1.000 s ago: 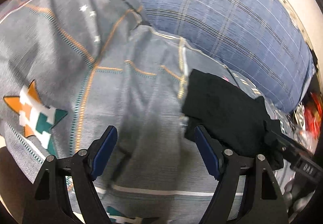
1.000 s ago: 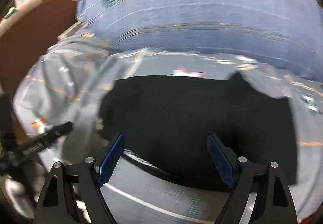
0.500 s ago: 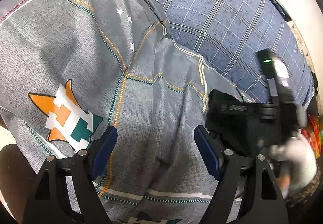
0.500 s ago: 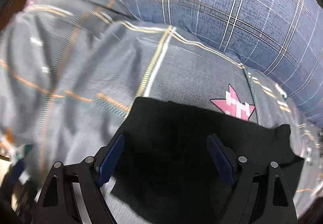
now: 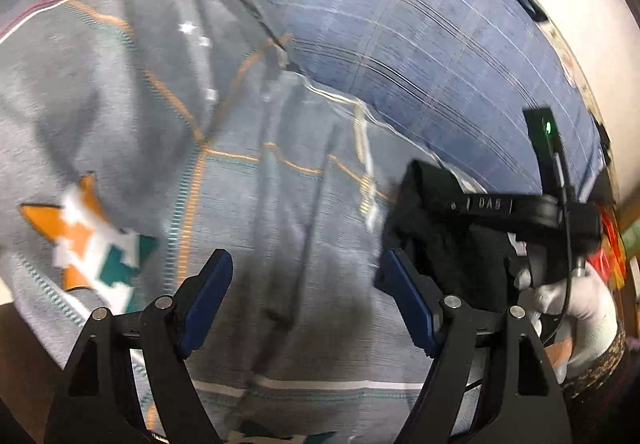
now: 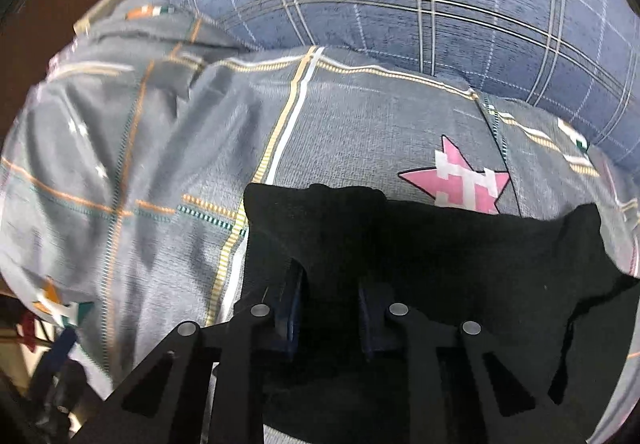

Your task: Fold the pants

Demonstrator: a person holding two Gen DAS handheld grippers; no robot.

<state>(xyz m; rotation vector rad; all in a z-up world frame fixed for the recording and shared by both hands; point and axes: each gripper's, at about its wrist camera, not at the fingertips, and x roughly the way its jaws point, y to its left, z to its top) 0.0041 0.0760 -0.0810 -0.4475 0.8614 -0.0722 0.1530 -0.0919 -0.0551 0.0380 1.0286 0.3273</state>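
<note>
Right wrist view: right gripper (image 6: 326, 308) is closing on the black pants (image 6: 460, 264), already a compact bundle lying on the grey bedsheet (image 6: 340, 115); left gripper (image 5: 306, 298) is hovering apart, empty; more folding looks left.

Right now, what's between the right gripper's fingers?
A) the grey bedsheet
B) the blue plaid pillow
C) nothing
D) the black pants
D: in the right wrist view the right gripper is closing, its fingers sunk into a raised fold of the black pants.
</note>
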